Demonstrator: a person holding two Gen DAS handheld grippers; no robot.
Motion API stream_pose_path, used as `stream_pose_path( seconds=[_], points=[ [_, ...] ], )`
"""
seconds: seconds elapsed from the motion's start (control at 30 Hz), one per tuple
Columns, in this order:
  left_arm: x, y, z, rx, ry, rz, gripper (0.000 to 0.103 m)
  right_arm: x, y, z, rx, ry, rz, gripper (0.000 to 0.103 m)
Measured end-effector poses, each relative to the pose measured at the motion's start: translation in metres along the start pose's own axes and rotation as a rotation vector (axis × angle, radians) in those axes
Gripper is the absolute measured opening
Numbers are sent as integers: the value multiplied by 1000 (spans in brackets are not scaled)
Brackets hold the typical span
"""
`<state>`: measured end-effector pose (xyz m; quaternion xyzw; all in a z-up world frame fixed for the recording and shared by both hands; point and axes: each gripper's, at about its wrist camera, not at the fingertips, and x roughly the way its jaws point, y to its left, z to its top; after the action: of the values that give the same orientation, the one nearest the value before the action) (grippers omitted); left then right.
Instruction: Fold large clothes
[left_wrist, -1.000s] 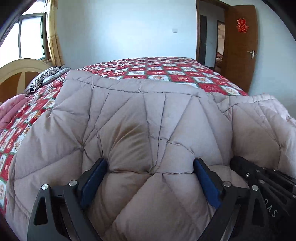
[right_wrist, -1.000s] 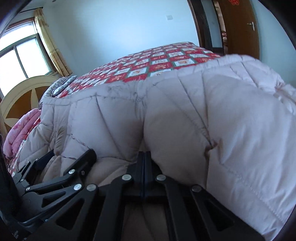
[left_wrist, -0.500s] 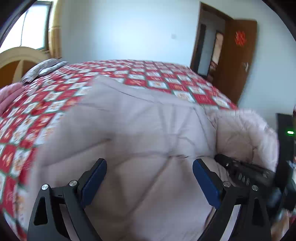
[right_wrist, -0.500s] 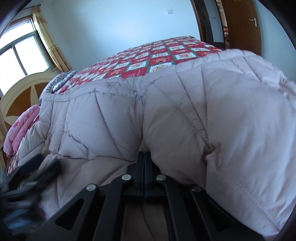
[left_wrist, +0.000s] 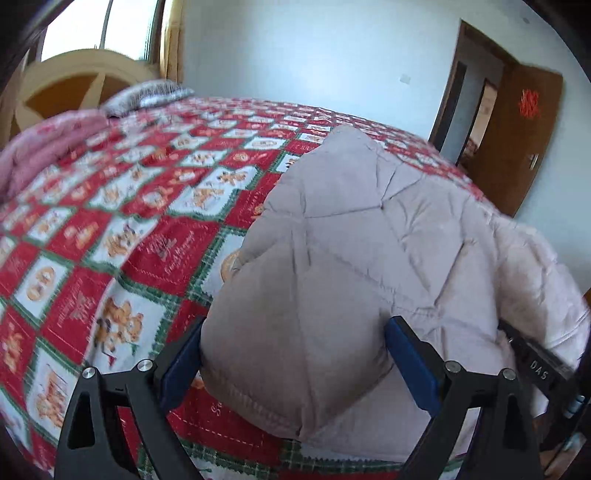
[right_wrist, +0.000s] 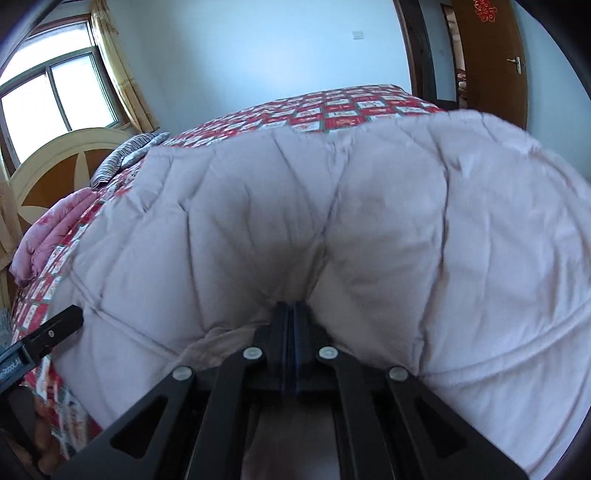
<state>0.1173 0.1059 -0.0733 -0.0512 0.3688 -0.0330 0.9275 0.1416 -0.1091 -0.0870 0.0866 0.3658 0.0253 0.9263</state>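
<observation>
A large pale pink-beige quilted down coat lies on the bed near its front edge. It fills the right wrist view. My left gripper is open, its blue pads on either side of the coat's left corner without pinching it. My right gripper is shut on a fold of the coat at its near edge. The right gripper's black body shows at the far right of the left wrist view. The left gripper shows at the left edge of the right wrist view.
The bed has a red, white and green patterned quilt. A pink blanket and a striped pillow lie by the rounded headboard. A brown door stands open at the back right.
My left gripper has swung to the left end of the coat, so the bedspread now shows on its left. The right gripper stays shut on the coat.
</observation>
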Motion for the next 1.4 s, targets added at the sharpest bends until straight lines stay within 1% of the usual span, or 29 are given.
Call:
stream_pose_path(
  seconds=[0.1,0.17,0.23,0.27,0.3,0.33,0.4,0.47,0.53,0.63,0.67,0.77,0.8,0.87,0.93,1.0,1.03,1.1,1.2,1.23,1.3,1.33,1.37,1.4],
  points=[
    [0,-4,-3,47,-7,44,95,3,5,-1,-33,-9,-35,1],
    [-4,2,-6,47,-1,43,95,1,3,3,-29,8,-35,1],
    [-8,7,-6,40,6,41,95,-13,4,6,8,11,-32,1],
    [-11,9,-7,41,4,44,95,-22,6,4,32,-13,-22,6],
    [-13,11,-7,43,0,49,95,-35,6,-1,50,-53,3,8],
    [-16,14,-7,46,-5,60,95,-46,10,-7,45,-87,17,8],
    [-19,15,-6,47,-13,66,95,-52,16,-21,23,-107,16,8],
    [-19,15,-6,53,-14,69,95,-38,16,-34,13,-63,16,8],
    [-18,13,-7,54,-5,66,95,-29,15,-41,-19,-78,4,6],
    [-19,16,-11,41,1,56,95,-26,24,-39,-82,-85,-37,6],
    [-22,20,-13,23,-4,50,95,-26,26,-41,-94,-94,-47,6],
    [-37,44,-23,-99,-40,11,95,-25,28,-42,-90,-111,-41,6],
    [-42,55,-30,-166,-44,-10,95,-26,24,-44,-84,-114,-34,6],
    [-48,72,-44,-290,-38,-65,95,-26,23,-45,-77,-120,-26,6],
    [-45,78,-53,-356,-21,-112,95,-26,23,-47,-76,-126,-27,6],
    [-34,75,-55,-385,11,-153,95,-26,25,-48,-77,-126,-28,6],
    [-23,71,-53,-396,41,-188,95,-25,25,-47,-76,-122,-24,6],
    [-11,64,-47,-415,51,-226,95,-26,22,-46,-66,-109,-14,6],
    [8,55,-29,-448,40,-256,95,-36,14,-39,-21,-56,12,6],
    [12,55,-25,-473,35,-264,95,-41,11,-36,12,-61,30,6],
    [18,56,-22,-520,15,-273,94,-55,4,-28,89,-119,63,7],
    [21,56,-22,-540,0,-278,94,-57,2,-26,107,-133,74,8],
    [22,58,-23,-553,-13,-282,94,-55,2,-23,115,-135,89,8],
    [24,56,-24,-564,-30,-281,94,-48,2,-24,111,-117,92,8]
  ],
)
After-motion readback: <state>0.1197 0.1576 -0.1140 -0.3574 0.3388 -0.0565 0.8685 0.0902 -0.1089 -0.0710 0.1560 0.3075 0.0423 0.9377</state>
